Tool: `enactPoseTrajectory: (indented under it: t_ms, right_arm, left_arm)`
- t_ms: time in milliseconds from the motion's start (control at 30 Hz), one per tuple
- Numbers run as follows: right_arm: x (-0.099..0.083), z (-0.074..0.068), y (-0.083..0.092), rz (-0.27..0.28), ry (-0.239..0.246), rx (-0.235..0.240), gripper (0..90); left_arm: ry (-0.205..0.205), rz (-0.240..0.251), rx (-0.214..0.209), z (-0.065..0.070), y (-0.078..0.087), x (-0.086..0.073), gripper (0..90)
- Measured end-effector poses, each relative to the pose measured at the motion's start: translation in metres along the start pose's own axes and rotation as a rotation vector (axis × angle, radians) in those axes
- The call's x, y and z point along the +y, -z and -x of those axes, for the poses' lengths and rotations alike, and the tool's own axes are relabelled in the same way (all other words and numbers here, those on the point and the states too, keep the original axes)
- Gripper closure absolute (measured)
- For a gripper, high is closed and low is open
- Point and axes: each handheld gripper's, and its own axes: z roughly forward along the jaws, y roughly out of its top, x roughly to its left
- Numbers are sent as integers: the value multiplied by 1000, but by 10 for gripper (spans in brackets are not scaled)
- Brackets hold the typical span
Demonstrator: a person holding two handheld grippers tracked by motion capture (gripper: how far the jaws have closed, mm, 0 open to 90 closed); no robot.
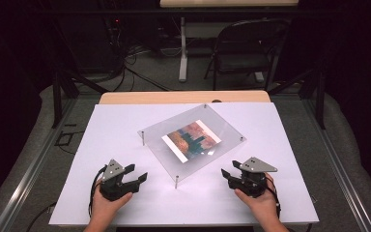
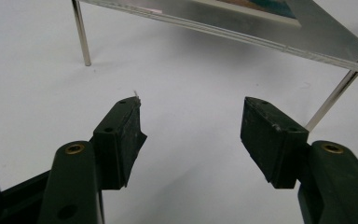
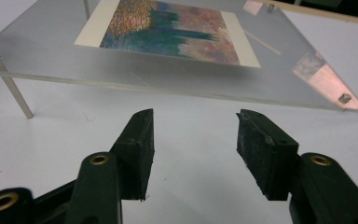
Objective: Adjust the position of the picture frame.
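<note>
White board on the bench carries everything. Clear acrylic frame w/ a painted print sits mid-board on four metal standoffs, rotated so its long axis runs from near-left to far-right; nearest corner points at the front edge. My left gripper & right gripper rest near the front corners, both w/ jaws apart, nothing btwn. Judging progress: not started, frame untouched, approach + grasp all left.
</note>
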Motion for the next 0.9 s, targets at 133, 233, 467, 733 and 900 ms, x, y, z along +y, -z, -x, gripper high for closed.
enactPoseTrajectory:
  t_ms: [133,233,467,733,900]
  right_arm:
    - [0,-2,1,-7,-19,27,482]
    - [1,-7,1,-12,-17,48,482]
    - [3,-23,-1,-17,6,95,524]
    - [6,-35,-5,-13,-25,163,573]
    - [5,-51,-18,-33,32,221,621]
  left_arm:
    - [28,-17,-20,1,-1,0,383]
    - [17,-15,-27,4,0,1,383]
    - [-19,33,-74,16,2,2,381]
    - [-4,-20,-86,22,2,1,405]
    - [4,0,-67,20,7,0,420]
